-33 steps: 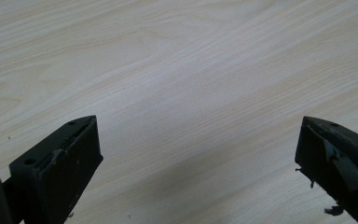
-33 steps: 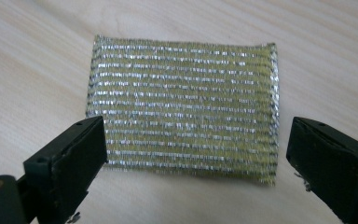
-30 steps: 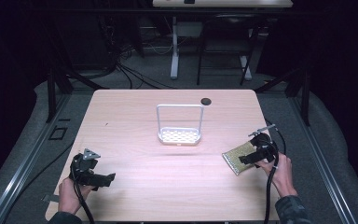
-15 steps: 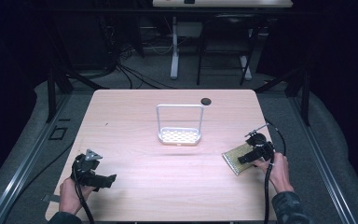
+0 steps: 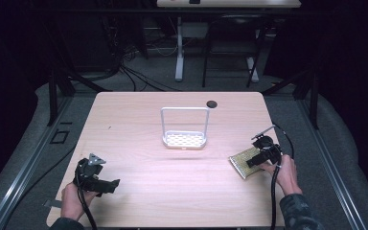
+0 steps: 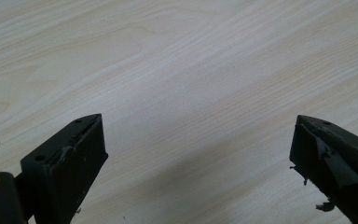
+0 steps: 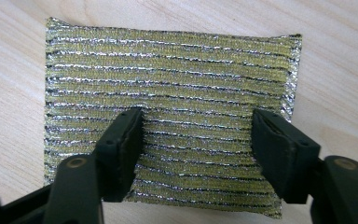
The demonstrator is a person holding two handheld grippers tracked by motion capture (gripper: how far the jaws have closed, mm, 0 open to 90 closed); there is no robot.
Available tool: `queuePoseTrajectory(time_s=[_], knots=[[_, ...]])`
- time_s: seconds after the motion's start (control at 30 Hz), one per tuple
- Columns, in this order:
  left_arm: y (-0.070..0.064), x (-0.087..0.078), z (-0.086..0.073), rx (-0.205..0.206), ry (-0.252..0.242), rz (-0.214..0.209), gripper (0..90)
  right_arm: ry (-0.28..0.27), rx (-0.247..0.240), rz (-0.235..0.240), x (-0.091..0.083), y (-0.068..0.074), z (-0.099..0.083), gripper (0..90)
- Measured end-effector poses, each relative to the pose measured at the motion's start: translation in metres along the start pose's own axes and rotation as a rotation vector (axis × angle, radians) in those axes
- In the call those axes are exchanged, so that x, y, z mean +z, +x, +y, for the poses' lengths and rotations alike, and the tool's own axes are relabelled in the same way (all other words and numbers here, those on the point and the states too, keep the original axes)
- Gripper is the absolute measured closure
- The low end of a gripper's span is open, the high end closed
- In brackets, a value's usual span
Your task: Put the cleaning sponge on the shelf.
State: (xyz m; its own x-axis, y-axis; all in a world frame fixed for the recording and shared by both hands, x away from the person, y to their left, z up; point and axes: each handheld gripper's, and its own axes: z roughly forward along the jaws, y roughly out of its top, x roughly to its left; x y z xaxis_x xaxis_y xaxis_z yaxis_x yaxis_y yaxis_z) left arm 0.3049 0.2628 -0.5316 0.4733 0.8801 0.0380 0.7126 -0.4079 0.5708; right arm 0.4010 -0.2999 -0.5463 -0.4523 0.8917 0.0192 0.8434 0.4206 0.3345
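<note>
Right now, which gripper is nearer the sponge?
Right. The right gripper is directly over the sponge, its open jaws spanning it. The left gripper sits at the table's opposite near corner, open over bare wood.

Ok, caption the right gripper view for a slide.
Right claw open, jaws over a gold-and-silver striped scouring pad lying flat on the wooden table.

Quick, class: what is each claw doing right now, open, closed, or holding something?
Left claw: open, nothing between its jaws, over bare table.
Right claw: open, jaws on either side of the gold scouring pad, not gripping it.
</note>
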Motion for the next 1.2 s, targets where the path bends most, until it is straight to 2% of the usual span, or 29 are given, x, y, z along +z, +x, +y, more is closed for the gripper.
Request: queuePoseTrajectory(time_s=[0.2, 0.3, 0.33, 0.4, 0.47, 0.5, 0.53, 0.57, 0.73, 0.97, 1.2], knots=[[0.001, -0.001, 0.0, 0.002, -0.004, -0.002, 4.5, -0.006, -0.002, -0.036, -0.002, 0.006, 0.0, 48.7], [0.0, 0.0, 0.0, 0.002, -0.004, 0.001, 4.8, -0.005, -0.013, -0.055, -0.003, 0.014, 0.0, 60.8], [0.0, 0.0, 0.0, 0.002, -0.004, 0.001, 4.8, -0.003, -0.032, -0.068, -0.004, 0.017, 0.0, 64.6], [0.0, 0.0, 0.0, 0.003, -0.002, -0.003, 4.8, -0.008, -0.03, -0.071, -0.004, 0.021, 0.0, 69.5], [0.0, 0.0, 0.0, 0.004, -0.001, -0.003, 5.1, -0.01, -0.021, -0.064, -0.004, 0.02, 0.0, 73.7], [0.0, 0.0, 0.0, 0.003, -0.001, -0.003, 5.1, -0.026, 0.001, -0.038, -0.005, 0.018, -0.002, 82.9], [0.001, 0.0, 0.0, 0.003, -0.001, -0.004, 5.1, -0.026, 0.001, -0.038, -0.005, 0.018, -0.002, 82.9], [0.001, 0.0, 0.0, 0.003, 0.001, -0.004, 5.1, -0.037, 0.003, -0.031, -0.005, 0.017, -0.002, 87.5], [0.001, 0.0, 0.0, 0.004, 0.0, -0.006, 5.2, -0.065, 0.045, 0.005, -0.004, 0.012, -0.005, 89.5], [0.001, 0.0, 0.001, -0.003, -0.007, -0.007, 4.5, -0.092, 0.044, -0.015, -0.011, 0.012, -0.006, 89.9], [0.002, -0.002, 0.0, -0.018, -0.018, -0.002, 2.9, -0.139, 0.049, -0.002, -0.025, 0.015, -0.011, 89.8]])
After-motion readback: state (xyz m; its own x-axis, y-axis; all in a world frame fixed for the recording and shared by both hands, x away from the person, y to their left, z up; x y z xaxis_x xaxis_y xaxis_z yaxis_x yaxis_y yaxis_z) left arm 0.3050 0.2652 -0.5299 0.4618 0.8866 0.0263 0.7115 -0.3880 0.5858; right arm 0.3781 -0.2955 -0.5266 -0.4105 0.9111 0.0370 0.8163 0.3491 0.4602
